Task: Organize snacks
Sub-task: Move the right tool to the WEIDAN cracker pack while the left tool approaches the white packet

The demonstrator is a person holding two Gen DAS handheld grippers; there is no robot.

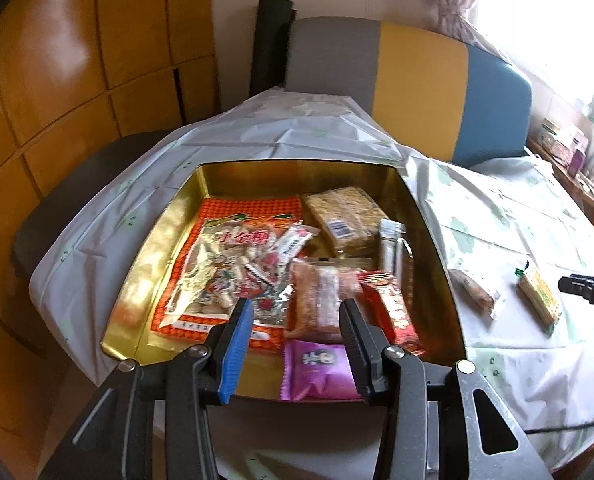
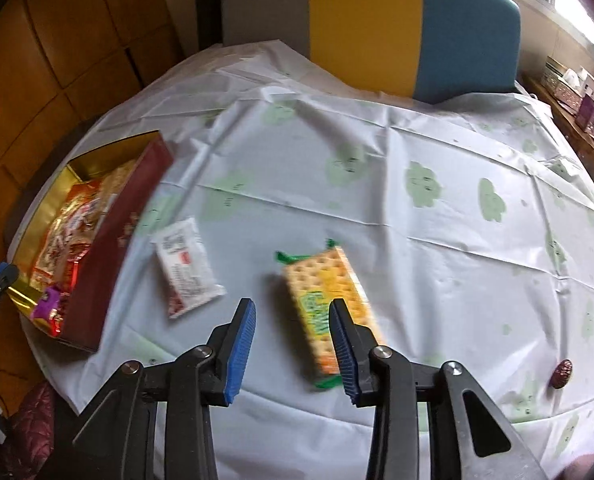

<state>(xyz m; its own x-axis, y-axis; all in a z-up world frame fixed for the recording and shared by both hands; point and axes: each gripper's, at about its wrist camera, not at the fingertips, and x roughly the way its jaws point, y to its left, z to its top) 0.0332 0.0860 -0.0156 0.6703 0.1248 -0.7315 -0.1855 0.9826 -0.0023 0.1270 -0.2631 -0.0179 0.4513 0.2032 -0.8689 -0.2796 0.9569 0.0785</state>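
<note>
Our left gripper [image 1: 297, 320], jaws spread and holding nothing, hangs over the gold-lined rectangular tin box [image 1: 429, 240], a purple snack packet [image 1: 319, 368] lying between its fingers. Our right gripper [image 2: 291, 322], likewise released, straddles the yellow-and-green cracker packet [image 2: 325, 304] on the white cloud-print tablecloth [image 2: 417, 240]; a white sachet [image 2: 185, 268] lies just left of it

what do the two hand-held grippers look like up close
Both are black scissor-like linkages with silver pivot rivets. The left hand-held gripper has one blue ribbed pad and one black ribbed pad; the right hand-held gripper has blue ribbed pads on both fingers.
</note>
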